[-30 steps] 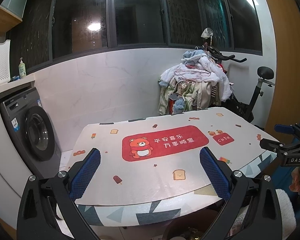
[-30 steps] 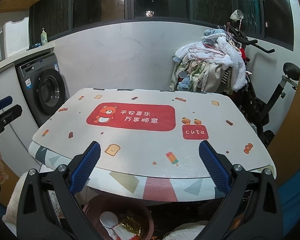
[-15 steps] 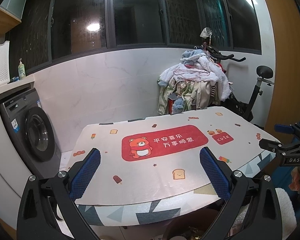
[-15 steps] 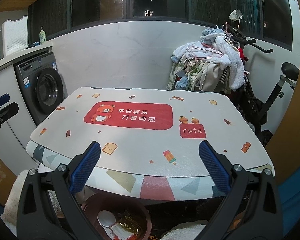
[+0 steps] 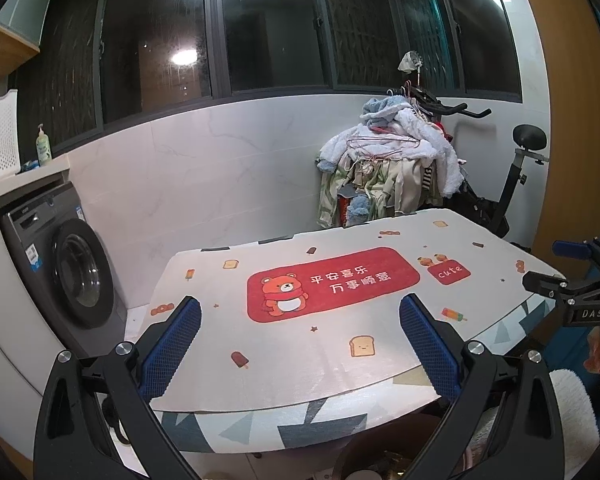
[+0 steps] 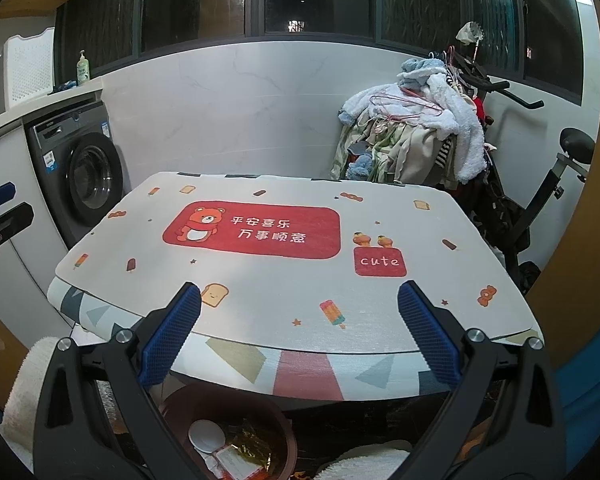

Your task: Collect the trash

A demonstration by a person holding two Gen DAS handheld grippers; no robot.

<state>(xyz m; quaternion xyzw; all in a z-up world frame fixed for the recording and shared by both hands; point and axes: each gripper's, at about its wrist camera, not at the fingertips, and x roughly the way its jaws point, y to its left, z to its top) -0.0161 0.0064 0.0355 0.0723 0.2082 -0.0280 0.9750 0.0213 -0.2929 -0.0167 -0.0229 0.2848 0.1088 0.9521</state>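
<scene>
Both the left gripper (image 5: 299, 343) and right gripper (image 6: 298, 339) hang spread wide, holding nothing, above the table's (image 6: 380, 300) near edge; only the right view shows the trash (image 6: 236, 452) inside the brown bin (image 6: 278, 420) beneath that edge.

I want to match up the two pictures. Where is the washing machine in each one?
Left wrist view: the washing machine is at the left edge, about halfway down, under the counter.
Right wrist view: the washing machine is on the left, above the middle, beyond the table's far left corner.
Shared landmark: the red bear patch on the table cover.
</scene>
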